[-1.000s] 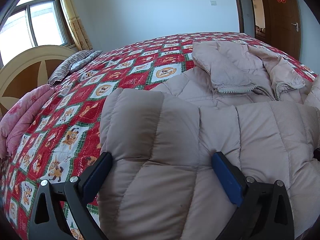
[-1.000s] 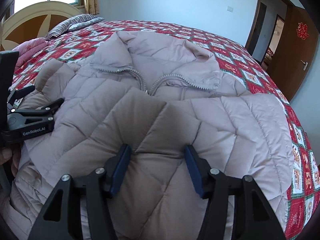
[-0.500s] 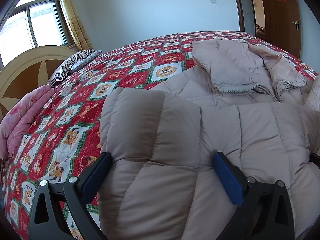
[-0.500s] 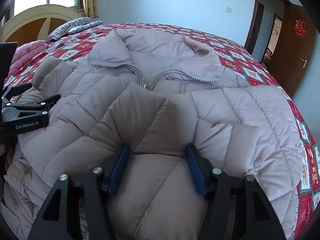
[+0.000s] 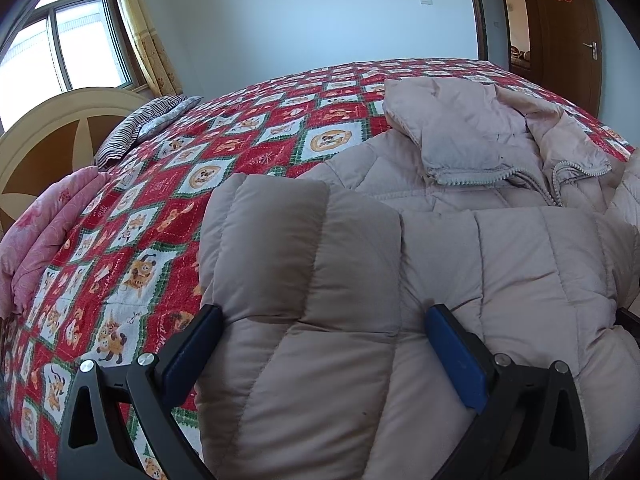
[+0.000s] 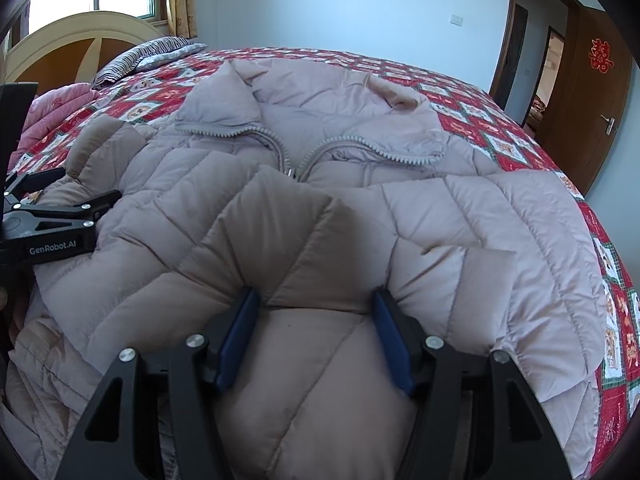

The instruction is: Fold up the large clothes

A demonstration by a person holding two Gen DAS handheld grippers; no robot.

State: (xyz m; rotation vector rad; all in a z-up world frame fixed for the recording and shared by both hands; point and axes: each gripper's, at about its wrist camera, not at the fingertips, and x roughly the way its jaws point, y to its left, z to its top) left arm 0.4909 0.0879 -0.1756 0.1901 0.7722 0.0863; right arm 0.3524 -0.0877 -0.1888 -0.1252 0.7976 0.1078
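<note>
A large beige quilted puffer jacket (image 6: 460, 216) lies on the bed, collar and open zipper (image 6: 296, 160) towards the far side; it also shows in the left wrist view (image 5: 500, 248). My left gripper (image 5: 320, 344) holds a thick fold of the jacket's hem (image 5: 304, 272) between its blue pads, the jaws wide around the bulk. It also shows at the left in the right wrist view (image 6: 72, 208). My right gripper (image 6: 316, 328) is closed on another bunched fold of the hem (image 6: 288, 232), raised over the jacket's front.
The bed has a red patterned quilt (image 5: 168, 200). A striped pillow (image 5: 148, 124), a pink blanket (image 5: 44, 220) and a cream headboard (image 5: 48, 128) are at the left. A brown door (image 6: 592, 92) stands at the right.
Both grippers have carried the hem folds forward over the jacket towards the collar. The right fold now reaches close to the zipper.
</note>
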